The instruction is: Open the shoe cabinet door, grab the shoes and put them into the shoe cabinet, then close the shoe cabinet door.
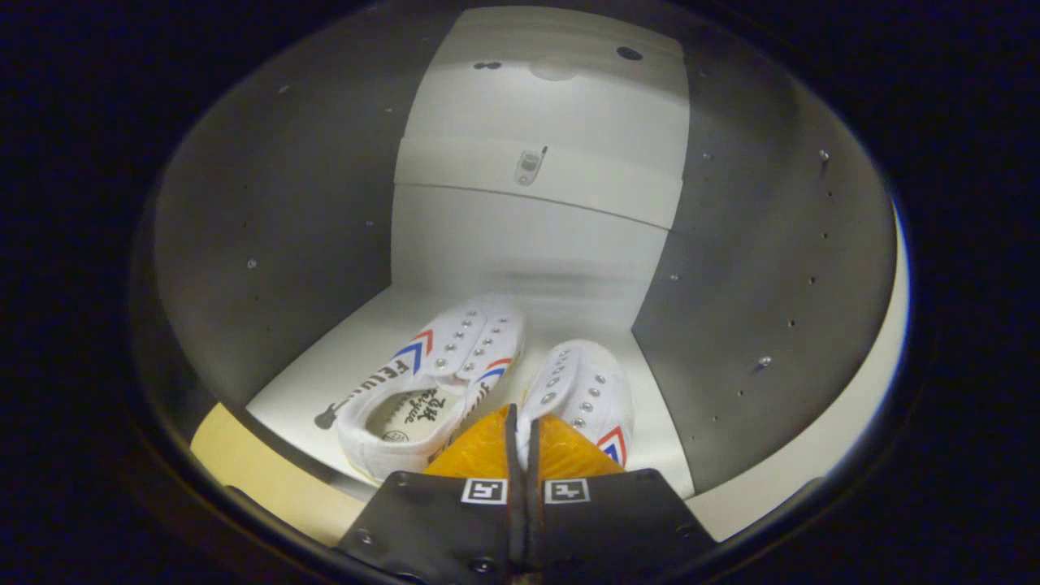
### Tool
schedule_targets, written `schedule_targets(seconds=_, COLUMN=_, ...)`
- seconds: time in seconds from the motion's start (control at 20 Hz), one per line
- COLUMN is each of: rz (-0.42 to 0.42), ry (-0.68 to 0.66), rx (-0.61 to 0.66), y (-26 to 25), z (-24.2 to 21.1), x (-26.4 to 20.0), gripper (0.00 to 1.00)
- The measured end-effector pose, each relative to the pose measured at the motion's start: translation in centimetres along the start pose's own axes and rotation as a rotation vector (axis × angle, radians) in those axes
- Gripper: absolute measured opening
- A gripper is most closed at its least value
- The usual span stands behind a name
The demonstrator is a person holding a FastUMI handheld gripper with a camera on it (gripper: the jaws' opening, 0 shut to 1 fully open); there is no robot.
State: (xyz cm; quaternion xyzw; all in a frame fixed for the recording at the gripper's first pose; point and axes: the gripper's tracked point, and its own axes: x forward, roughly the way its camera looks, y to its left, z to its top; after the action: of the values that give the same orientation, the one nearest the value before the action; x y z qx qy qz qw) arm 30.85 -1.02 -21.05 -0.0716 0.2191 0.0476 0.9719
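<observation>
Shoes inside cabinet (pixel 536 236), on its white floor, toes toward back wall. Left shoe (pixel 431 382) lying just ahead of fingers and to their left, opening visible, red and blue chevrons on its side. Right shoe (pixel 581 390) just beside it, its heel end hidden behind fingertips. Gripper (pixel 520 443) at cabinet mouth, fingers (pixel 479 451) pressed nearly together with a thin dark gap between, seemingly pinching right shoe's inner edge; hard to tell for sure. Grey side walls left and right, dotted with small holes. White shelf (pixel 540 175) across back wall above shoes, small metal fitting (pixel 528 166) on its front.
</observation>
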Motion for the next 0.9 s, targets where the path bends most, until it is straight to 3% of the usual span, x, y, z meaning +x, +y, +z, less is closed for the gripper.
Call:
schedule_targets(seconds=0.55, rz=-0.009, ry=-0.005, rx=0.03, y=-2.1, z=1.6, x=5.2, gripper=0.03)
schedule_targets(seconds=0.9, rz=-0.027, ry=0.009, rx=0.042, y=-2.4, z=1.2, x=5.5, gripper=0.05)
